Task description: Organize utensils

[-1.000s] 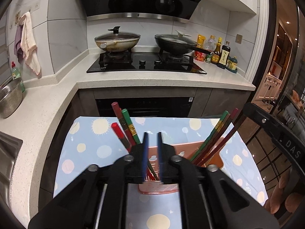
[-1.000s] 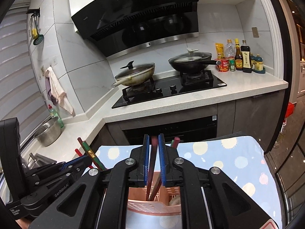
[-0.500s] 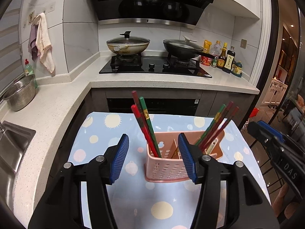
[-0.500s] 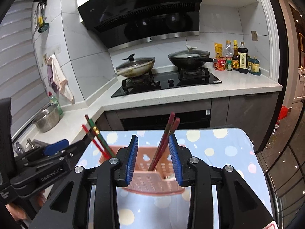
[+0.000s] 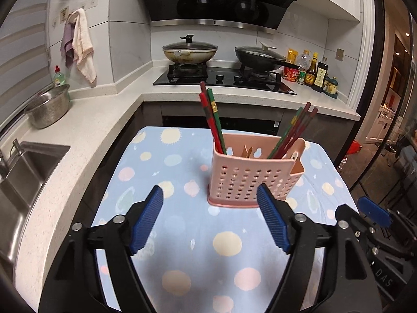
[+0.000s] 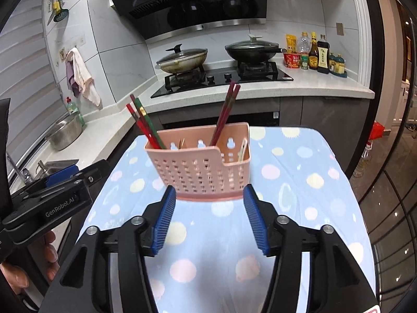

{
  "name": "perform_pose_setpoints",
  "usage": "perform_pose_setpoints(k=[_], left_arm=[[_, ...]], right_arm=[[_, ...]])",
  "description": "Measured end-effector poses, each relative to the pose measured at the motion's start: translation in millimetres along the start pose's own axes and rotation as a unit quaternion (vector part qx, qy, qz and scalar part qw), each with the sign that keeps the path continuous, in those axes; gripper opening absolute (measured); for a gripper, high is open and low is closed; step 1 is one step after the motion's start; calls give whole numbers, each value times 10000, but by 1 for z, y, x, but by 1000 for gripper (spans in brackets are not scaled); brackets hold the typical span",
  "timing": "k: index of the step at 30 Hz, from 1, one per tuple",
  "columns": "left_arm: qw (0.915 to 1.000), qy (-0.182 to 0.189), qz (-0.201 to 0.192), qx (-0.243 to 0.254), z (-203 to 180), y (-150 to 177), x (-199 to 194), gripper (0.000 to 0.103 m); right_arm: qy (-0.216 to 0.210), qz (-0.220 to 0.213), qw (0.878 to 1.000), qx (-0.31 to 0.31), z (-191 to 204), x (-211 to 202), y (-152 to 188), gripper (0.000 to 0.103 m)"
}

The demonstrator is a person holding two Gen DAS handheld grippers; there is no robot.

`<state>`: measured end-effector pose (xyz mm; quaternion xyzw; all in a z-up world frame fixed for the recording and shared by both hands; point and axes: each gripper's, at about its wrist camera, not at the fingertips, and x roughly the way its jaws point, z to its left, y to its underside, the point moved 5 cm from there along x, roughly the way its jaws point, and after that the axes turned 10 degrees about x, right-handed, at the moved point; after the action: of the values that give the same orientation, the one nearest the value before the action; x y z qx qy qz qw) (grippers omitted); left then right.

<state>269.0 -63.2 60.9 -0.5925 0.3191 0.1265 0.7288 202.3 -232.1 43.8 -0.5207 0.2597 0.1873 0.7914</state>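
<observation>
A pink perforated utensil holder (image 5: 254,176) stands on a table with a blue dotted cloth (image 5: 182,234). Red and green chopsticks (image 5: 212,120) lean in its left compartment, dark red ones (image 5: 295,133) in its right. My left gripper (image 5: 209,216) is open and empty, just in front of the holder. In the right wrist view the holder (image 6: 200,165) stands just beyond my open, empty right gripper (image 6: 208,216), with chopsticks at its left (image 6: 144,125) and middle (image 6: 225,112). The left gripper's body (image 6: 52,203) shows at the left there.
A white counter (image 5: 78,135) runs along the left and back with a sink (image 5: 23,172), a steel colander (image 5: 48,105), a hob with two lidded pans (image 5: 190,50) and sauce bottles (image 5: 311,70). The table's edge drops off at right (image 6: 349,182).
Both grippers opened, letting go of the chopsticks, which now stand in the holder. Both have pulled back and up from the holder.
</observation>
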Motion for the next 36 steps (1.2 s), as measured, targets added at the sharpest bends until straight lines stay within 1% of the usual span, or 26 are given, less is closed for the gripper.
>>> perform_pose_setpoints(k=[2,4,7,11,14,16,17,18,21,22,23,24,27,30,33,36], left_arm=[[10000,-48,-11,37,-2,7,-7,80],[9999,-96,-8,66,-4,13,-12,82],[10000,-80,21,23,-6,22,-20,89],[9999,-143,31,38,-10,31,-28,94],[9999,-111,94,-6,-10,38,-32,96],[9998,-114,132,-36,-9,43,-33,96],[9998,-116,163,-53,-9,46,-34,96],[9997,-122,188,-68,-9,48,-34,96],[9995,-132,265,-98,-7,54,-34,96],[9994,-131,292,-113,-6,57,-33,96],[9993,-134,317,-129,-6,58,-33,96],[9992,-128,341,-147,-5,60,-33,96],[9990,-191,372,-174,-4,65,-34,96],[9988,-273,389,-130,-5,69,-35,96],[9986,-328,399,-53,-7,72,-37,96],[9985,-357,425,-26,-9,74,-37,96]], right_arm=[[42,30,10000,-13,-1,-5,9,58],[65,48,10000,-15,-1,-9,15,59],[113,105,9999,23,-3,-14,22,62],[210,121,9997,-22,-5,-22,28,64],[308,67,9995,-87,-6,-28,32,68],[377,34,9992,-126,-7,-31,34,73],[406,21,9991,-153,-8,-33,35,79],[419,9,9990,-176,-8,-34,35,83],[514,-53,9984,-246,-10,-38,38,86],[504,-1,9984,-253,-11,-38,39,88],[486,34,9985,-233,-11,-38,40,98],[483,32,9986,-193,-13,-39,40,96],[506,-32,9986,-149,-16,-41,42,96],[486,28,9987,-119,-19,-41,43,96],[518,-56,9986,-94,-22,-44,43,96],[533,-41,9985,-69,-26,-44,43,96]])
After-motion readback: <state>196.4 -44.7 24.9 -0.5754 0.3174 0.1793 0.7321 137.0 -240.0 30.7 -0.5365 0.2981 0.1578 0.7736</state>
